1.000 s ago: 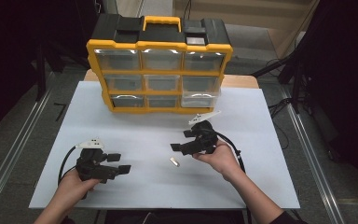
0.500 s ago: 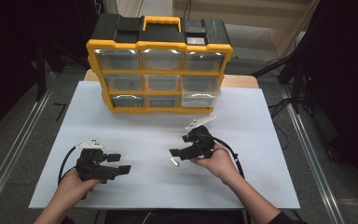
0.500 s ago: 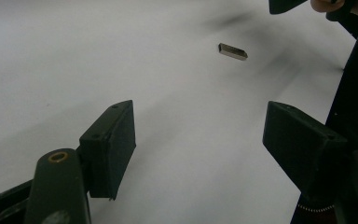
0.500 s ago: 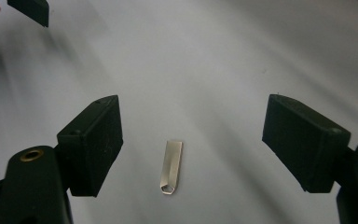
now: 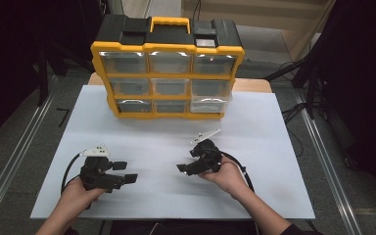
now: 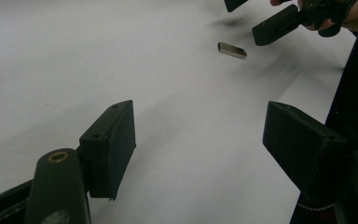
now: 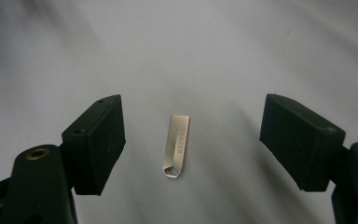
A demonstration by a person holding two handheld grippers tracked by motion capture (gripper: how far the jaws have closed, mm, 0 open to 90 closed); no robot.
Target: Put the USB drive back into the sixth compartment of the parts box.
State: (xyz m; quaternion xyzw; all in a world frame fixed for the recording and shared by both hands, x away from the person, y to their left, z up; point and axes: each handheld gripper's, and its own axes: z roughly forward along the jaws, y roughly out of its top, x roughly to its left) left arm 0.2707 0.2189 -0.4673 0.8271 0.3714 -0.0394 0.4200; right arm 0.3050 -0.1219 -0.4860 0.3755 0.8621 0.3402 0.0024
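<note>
A small silver USB stick (image 7: 177,145) lies flat on the white table sheet (image 5: 254,147). In the right gripper view it rests between the two black jaws, touching neither. My right gripper (image 7: 193,135) is open and tilted down over it, a little right of the table's middle (image 5: 186,160). The left gripper (image 6: 205,149) is open and holds nothing, low over the sheet at the front left (image 5: 126,172). The left gripper view has the stick (image 6: 232,50) farther off, with the right gripper (image 6: 261,18) just above it.
A yellow and black organizer (image 5: 166,73) with clear drawers stands at the back of the table. Its bottom right drawer (image 5: 209,104) sticks out slightly. Black cables trail from both grippers. Dark floor and metal rails flank the table.
My right gripper has moved left and down toward the USB stick, so its open jaws now straddle it. The left gripper has stayed where it was.
</note>
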